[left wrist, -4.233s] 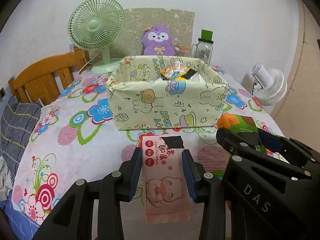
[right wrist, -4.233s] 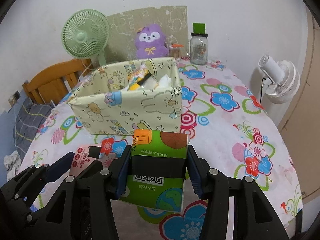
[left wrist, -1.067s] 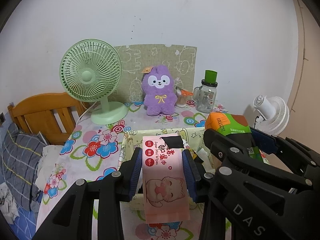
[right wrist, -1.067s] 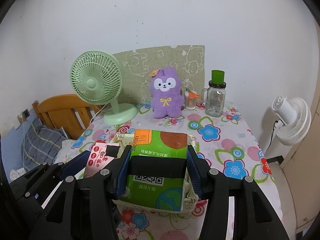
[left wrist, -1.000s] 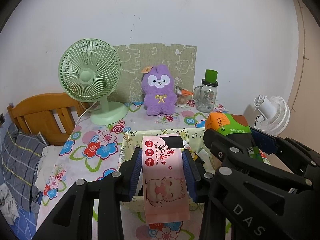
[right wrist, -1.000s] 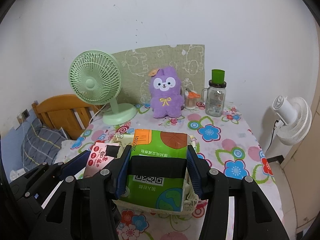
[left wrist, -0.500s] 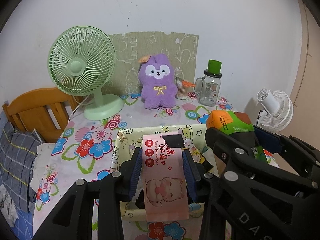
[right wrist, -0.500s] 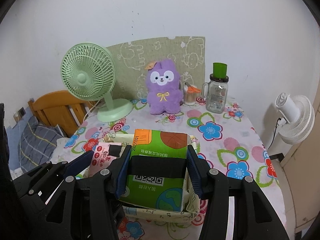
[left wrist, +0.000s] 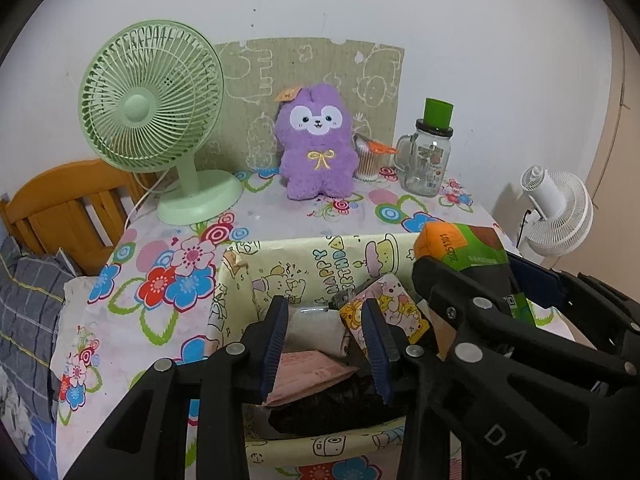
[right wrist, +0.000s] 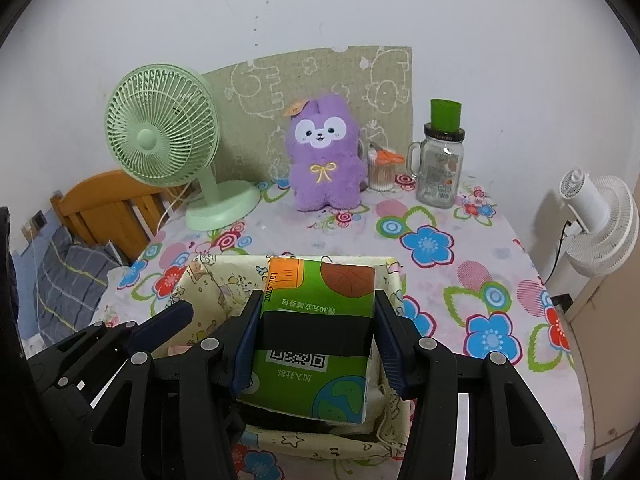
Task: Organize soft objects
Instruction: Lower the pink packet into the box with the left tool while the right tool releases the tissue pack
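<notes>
Lying below the left gripper's (left wrist: 326,342) parted jaws, pink pack (left wrist: 308,372).

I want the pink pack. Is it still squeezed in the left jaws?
No, the pink pack lies loose in the box, below the left gripper.

A pale green desk fan (left wrist: 150,108) stands at the back left of the flowered tablecloth (left wrist: 168,272), its cord trailing off the edge. Beside it a purple plush rabbit (left wrist: 318,148) leans on a cartoon-printed board (left wrist: 248,80). A glass mug jar (left wrist: 430,158) (green lid) stands to the right, and a white fan (left wrist: 560,210) stands off the table.
</notes>
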`<state>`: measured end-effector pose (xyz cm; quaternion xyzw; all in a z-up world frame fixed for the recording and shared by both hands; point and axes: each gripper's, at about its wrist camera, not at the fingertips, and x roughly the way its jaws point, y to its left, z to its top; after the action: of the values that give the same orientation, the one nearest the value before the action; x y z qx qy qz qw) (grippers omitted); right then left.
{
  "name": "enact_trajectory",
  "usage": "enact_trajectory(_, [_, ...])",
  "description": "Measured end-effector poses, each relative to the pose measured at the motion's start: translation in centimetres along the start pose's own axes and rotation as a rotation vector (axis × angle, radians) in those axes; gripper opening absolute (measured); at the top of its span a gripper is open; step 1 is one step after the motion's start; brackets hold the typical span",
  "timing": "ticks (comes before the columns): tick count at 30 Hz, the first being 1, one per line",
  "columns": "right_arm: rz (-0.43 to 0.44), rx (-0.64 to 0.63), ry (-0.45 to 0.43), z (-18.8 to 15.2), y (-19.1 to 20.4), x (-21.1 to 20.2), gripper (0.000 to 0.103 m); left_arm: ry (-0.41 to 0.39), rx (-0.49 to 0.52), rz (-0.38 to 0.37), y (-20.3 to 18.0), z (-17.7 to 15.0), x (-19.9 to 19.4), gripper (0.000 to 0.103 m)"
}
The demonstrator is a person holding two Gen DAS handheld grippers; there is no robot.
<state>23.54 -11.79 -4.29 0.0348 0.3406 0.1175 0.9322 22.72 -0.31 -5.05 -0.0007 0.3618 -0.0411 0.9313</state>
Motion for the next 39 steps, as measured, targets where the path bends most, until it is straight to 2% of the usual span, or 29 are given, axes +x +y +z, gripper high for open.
enact_trajectory(3, [0.002, -0.009, 0.002, 0.1, 0.3, 0.4, 0.055, 0.006, 0.005, 0.004, 0.0, -0.1, 0.1, 0.049])
enact_trajectory(5, [0.007, -0.013, 0.002, 0.2, 0.5, 0.6, 0.055, 0.005, 0.002, 0.007, 0.2, -0.2, 0.1, 0.061])
enact_trajectory(14, [0.031, -0.016, 0.019, 0.1, 1.0, 1.7, 0.055, 0.009, 0.011, 0.065, 1.0, -1.0, 0.1, 0.082])
enact_trajectory(20, [0.053, -0.032, 0.042, -0.1, 2.0, 2.7, 0.058, 0.021, 0.012, 0.056, 1.4, -1.5, 0.2, 0.085])
enact_trajectory(22, [0.064, -0.042, 0.066, -0.3, 2.4, 3.1, 0.067, 0.020, 0.005, 0.057, 1.6, -1.5, 0.2, 0.086])
enact_trajectory(28, [0.060, -0.052, 0.065, -0.5, 2.7, 3.1, 0.083, 0.021, -0.006, 0.045, 1.9, -1.5, 0.1, 0.088])
enact_trajectory(33, [0.054, -0.053, 0.070, -0.8, 2.6, 3.0, 0.084, 0.018, -0.009, 0.045, 1.7, -1.5, 0.0, 0.089])
enact_trajectory(39, [0.055, -0.036, 0.081, -1.5, 2.2, 2.5, 0.090, 0.029, -0.016, 0.032, 1.4, -1.9, -0.1, 0.089])
